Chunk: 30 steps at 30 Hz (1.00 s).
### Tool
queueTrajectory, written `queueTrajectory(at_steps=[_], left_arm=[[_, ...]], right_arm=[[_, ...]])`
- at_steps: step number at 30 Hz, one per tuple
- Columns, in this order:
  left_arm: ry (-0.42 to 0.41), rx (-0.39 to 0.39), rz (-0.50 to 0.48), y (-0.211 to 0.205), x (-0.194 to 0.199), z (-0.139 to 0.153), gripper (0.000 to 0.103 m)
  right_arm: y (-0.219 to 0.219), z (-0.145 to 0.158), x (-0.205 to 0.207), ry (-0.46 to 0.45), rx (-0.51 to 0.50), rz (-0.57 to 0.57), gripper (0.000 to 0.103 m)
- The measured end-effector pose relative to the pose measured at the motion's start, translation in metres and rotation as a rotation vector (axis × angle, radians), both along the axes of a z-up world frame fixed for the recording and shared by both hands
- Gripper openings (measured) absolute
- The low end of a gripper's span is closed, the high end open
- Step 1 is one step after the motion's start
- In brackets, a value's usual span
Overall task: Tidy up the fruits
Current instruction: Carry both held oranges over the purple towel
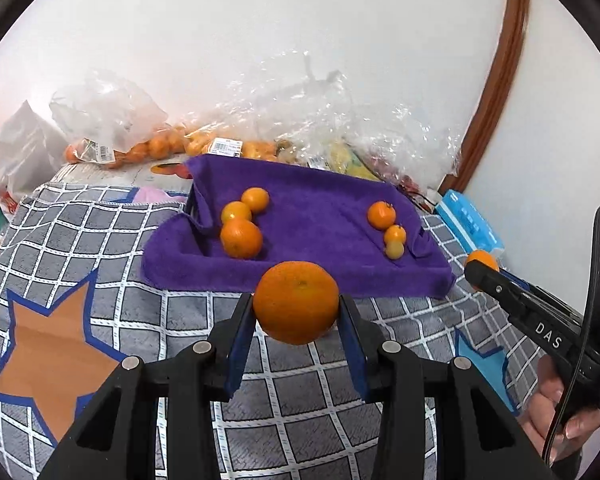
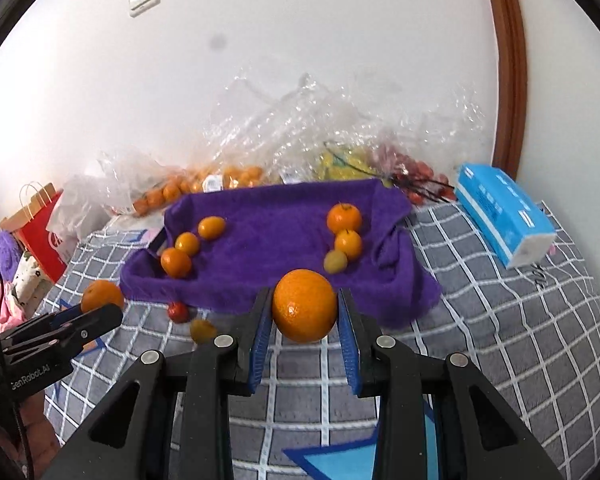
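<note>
I have an orange [image 1: 296, 302] clenched in my left claw [image 1: 296, 308] and a second orange [image 2: 304, 306] clenched in my right claw [image 2: 305, 312], both held up just short of the purple towel-lined tray [image 2: 400, 296] ahead. Each fruit is pinched only at its widest part by the blue pads [image 2: 262, 340], so a loose squeeze or a quick swing could, I judge, let it roll out onto the checked bedspread [image 2: 520, 340]. Beyond my left claw three oranges [image 1: 242, 237] sit in a row, beyond my right three smaller ones [image 2: 348, 244]; dropping from height could scatter them. A small red fruit [image 2: 178, 312] and a yellowish one [image 2: 202, 330] lie loose left of my right claw.
</note>
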<state>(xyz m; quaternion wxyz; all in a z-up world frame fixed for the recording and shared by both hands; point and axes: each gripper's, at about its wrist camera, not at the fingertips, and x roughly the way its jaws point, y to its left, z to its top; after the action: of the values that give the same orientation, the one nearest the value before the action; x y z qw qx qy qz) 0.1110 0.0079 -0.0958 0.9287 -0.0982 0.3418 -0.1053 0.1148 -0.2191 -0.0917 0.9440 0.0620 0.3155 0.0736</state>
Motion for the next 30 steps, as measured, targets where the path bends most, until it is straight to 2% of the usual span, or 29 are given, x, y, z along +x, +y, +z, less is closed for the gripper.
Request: queueTrajectory(at_steps=[15, 23, 30], left_arm=[[-0.036, -0.02, 0.033, 0.007, 0.052, 0.035, 0.039], [-0.059, 0.004, 0.043, 0.0, 0.075, 0.036, 0.039], [-0.022, 0.009, 0.055, 0.0, 0.095, 0.027, 0.04]], right_arm=[[-0.006, 0.038, 0.053, -0.06, -0.001, -0.007, 0.032], [0.003, 0.059, 0.075, -0.091, -0.01, 0.009, 0.032], [0.009, 0.044, 0.095, -0.068, -0.008, 0.018, 0.032]])
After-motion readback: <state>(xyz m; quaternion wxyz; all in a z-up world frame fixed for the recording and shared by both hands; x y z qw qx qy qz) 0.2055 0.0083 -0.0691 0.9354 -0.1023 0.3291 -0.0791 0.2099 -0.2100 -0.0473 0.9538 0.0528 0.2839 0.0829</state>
